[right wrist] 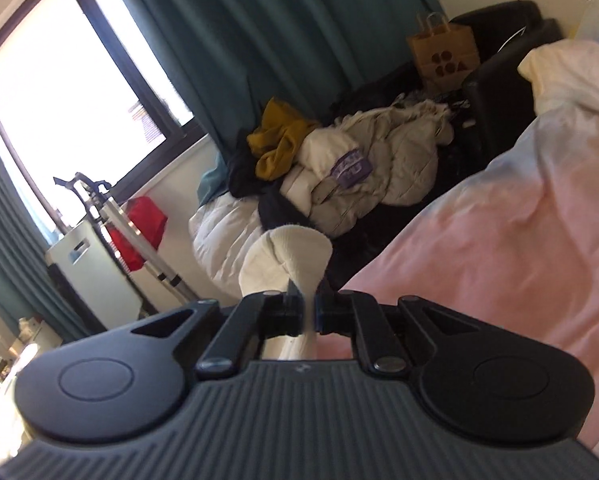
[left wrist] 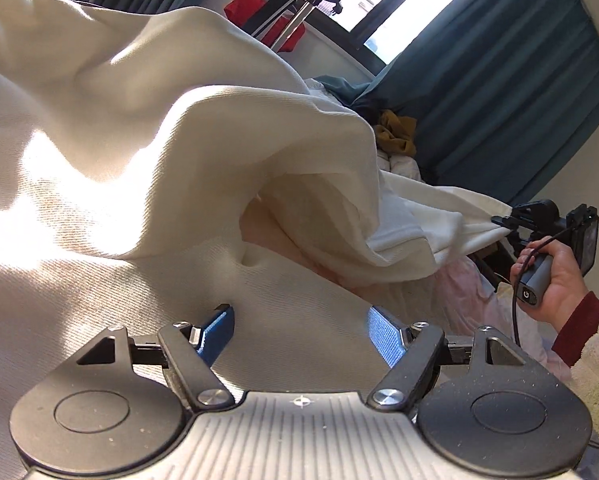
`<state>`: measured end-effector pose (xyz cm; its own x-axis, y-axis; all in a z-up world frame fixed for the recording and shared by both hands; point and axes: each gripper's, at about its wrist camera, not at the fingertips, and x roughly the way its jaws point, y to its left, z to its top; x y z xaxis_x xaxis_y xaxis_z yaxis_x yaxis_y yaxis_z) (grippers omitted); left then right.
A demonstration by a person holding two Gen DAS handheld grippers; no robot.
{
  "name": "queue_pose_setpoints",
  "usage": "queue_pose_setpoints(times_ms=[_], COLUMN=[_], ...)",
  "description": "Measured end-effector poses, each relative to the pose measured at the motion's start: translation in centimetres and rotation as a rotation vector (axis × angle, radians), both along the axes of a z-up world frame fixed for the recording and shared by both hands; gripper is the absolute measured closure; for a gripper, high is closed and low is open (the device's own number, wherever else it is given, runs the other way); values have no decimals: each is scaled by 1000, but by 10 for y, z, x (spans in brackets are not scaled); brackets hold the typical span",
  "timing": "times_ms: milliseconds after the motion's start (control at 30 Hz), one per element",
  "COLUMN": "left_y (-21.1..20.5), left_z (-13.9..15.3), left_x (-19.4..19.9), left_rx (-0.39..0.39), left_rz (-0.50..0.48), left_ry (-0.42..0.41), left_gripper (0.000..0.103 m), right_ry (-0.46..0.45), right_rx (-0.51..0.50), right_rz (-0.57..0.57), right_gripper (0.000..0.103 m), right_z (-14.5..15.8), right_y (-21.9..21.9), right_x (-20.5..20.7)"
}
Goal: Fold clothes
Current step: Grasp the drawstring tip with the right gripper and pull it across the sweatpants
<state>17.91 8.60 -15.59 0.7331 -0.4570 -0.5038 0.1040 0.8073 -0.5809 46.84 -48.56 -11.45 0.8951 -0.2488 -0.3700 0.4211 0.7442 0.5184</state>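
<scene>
Raised cream garment fills the frame's centre and left ahead of the left tool, blocking passage. Clothes pile obstructs mid-frame in the right view. Pink bed cover lies bare at right.

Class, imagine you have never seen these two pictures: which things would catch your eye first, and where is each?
In the left wrist view, a big cream garment billows across most of the frame, above the open left gripper. In the right wrist view, the right gripper is shut on a white fold of it, over the pink bedding. Behind lies a clothes pile below the teal curtain.
</scene>
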Motion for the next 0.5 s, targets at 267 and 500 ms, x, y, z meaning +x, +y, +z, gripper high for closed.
queue_pose_setpoints(times_ms=[267, 500], left_y=[-7, -7], left_z=[-11, -15], left_x=[10, 15], left_rx=[31, 22], left_rz=[-26, -30], left_ry=[-3, -3], left_gripper=[27, 27], right_ry=[32, 59], right_rx=[-51, 7], right_rz=[-172, -164], right_gripper=[94, 94], right_z=[6, 0], right_y=[-89, -114], right_x=[-28, -33])
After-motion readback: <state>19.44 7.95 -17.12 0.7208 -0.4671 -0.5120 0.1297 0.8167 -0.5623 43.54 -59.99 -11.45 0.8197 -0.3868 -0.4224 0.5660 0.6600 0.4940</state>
